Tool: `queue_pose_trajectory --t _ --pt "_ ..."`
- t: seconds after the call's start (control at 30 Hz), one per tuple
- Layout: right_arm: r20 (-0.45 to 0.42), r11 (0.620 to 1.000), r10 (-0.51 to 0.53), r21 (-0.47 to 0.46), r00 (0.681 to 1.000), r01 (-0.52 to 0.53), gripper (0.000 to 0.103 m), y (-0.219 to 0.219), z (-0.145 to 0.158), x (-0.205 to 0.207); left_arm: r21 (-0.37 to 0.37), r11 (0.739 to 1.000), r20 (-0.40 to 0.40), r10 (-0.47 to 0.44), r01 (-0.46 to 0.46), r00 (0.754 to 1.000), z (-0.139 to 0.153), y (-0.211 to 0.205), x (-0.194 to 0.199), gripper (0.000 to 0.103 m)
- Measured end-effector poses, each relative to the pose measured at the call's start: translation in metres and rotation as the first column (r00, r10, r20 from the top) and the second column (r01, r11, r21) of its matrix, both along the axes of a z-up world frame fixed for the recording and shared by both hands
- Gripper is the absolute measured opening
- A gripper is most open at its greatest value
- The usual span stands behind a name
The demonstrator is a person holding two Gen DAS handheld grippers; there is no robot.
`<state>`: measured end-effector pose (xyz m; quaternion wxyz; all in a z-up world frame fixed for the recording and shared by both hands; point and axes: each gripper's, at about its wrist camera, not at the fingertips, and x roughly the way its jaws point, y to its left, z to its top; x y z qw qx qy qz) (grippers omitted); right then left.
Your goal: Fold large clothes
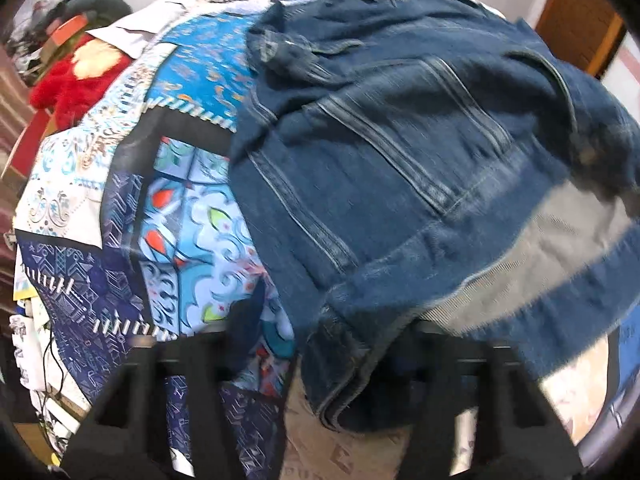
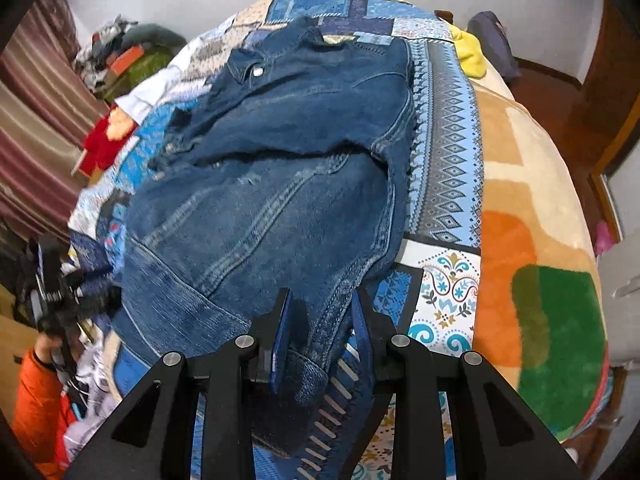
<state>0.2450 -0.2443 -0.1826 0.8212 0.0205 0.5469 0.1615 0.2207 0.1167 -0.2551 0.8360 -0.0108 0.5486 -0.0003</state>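
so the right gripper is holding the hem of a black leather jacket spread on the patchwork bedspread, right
Not quite: the jacket is blue denim, not black leather. The right wrist view shows its faded seams and collar. The rest holds: the right gripper holds its hem, and it lies on the patchwork bedspread.

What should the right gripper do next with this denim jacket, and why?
Probably lift the hem and carry it toward the collar. The right gripper has its jaws closed on the near hem of the denim jacket, which lies spread on the bedspread with its collar at the far end, so folding it in half looks next.
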Motion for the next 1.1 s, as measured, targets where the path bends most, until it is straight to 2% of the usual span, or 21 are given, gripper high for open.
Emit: queue_pose_trajectory --t 0.03,0.07,0.2,0.27,0.33,0.37,0.4,0.47,0.53,0.6,0.77,0.83,0.9,0.97,1.1 --pt "-0.002 1.0 0.003 -0.005 1.0 -0.003 0.025 0.001 -0.003 -0.001 -0.033 0.999 0.014 0.015 -0.015 1.0 0.003 0.006 0.0 0.02" --pt "-0.001 1.0 0.005 -0.007 1.0 -0.005 0.025 0.001 -0.004 -0.003 -0.048 0.998 0.024 0.034 -0.032 0.999 0.006 0.012 -0.001 0.015" --pt "0.017 1.0 0.011 -0.004 1.0 -0.011 0.03 -0.001 -0.007 -0.006 -0.109 0.983 0.083 0.155 -0.145 0.984 0.028 0.047 -0.015 0.012" --pt "0.014 1.0 0.0 0.001 1.0 0.0 0.037 -0.004 -0.01 -0.005 -0.161 0.97 0.077 0.194 -0.18 0.978 0.03 0.068 -0.026 0.012" --pt "0.016 0.999 -0.029 -0.014 0.999 0.029 0.058 -0.009 -0.012 -0.005 -0.192 0.963 0.035 0.197 -0.187 0.98 0.021 0.077 -0.033 0.012" --pt "0.018 0.999 -0.042 -0.019 0.999 0.042 0.063 -0.012 -0.014 -0.004 -0.206 0.96 0.014 0.196 -0.189 0.981 0.017 0.078 -0.038 0.012" --pt "0.017 0.998 -0.057 -0.014 0.998 0.057 0.069 -0.015 -0.015 -0.003 -0.212 0.957 -0.017 0.197 -0.196 0.98 0.01 0.079 -0.042 0.015" --pt "0.007 0.997 -0.069 0.022 0.998 0.069 0.07 -0.022 -0.017 -0.004 -0.213 0.958 -0.057 0.187 -0.194 0.981 0.001 0.08 -0.05 0.024" --pt "0.002 0.996 -0.078 0.038 0.997 0.078 0.07 -0.025 -0.016 -0.005 -0.216 0.954 -0.083 0.192 -0.206 0.978 -0.001 0.084 -0.056 0.039" --pt "0.0 0.996 -0.078 0.04 0.997 0.078 0.07 -0.026 -0.013 -0.006 -0.22 0.95 -0.099 0.203 -0.221 0.974 0.003 0.086 -0.063 0.05" --pt "0.04 0.996 -0.071 0.059 0.997 0.068 0.07 -0.027 0.007 -0.014 -0.207 0.949 -0.033 0.237 -0.239 0.971 0.034 0.103 -0.069 0.068" --pt "0.057 0.994 -0.072 0.084 0.996 0.067 0.07 -0.027 0.015 -0.017 -0.232 0.94 0.007 0.259 -0.25 0.966 0.046 0.11 -0.063 0.077" --pt "0.06 0.992 -0.072 0.111 0.996 0.065 0.07 -0.026 0.02 -0.018 -0.276 0.924 0.01 0.277 -0.263 0.961 0.047 0.114 -0.052 0.081" --pt "0.044 0.987 -0.064 0.152 0.997 0.057 0.07 -0.024 0.019 -0.018 -0.336 0.905 -0.028 0.269 -0.263 0.963 0.035 0.114 -0.039 0.081" --pt "-0.011 0.982 -0.044 0.184 0.999 0.045 0.07 -0.017 0.005 -0.019 -0.435 0.862 -0.174 0.203 -0.261 0.963 -0.012 0.095 -0.017 0.081"
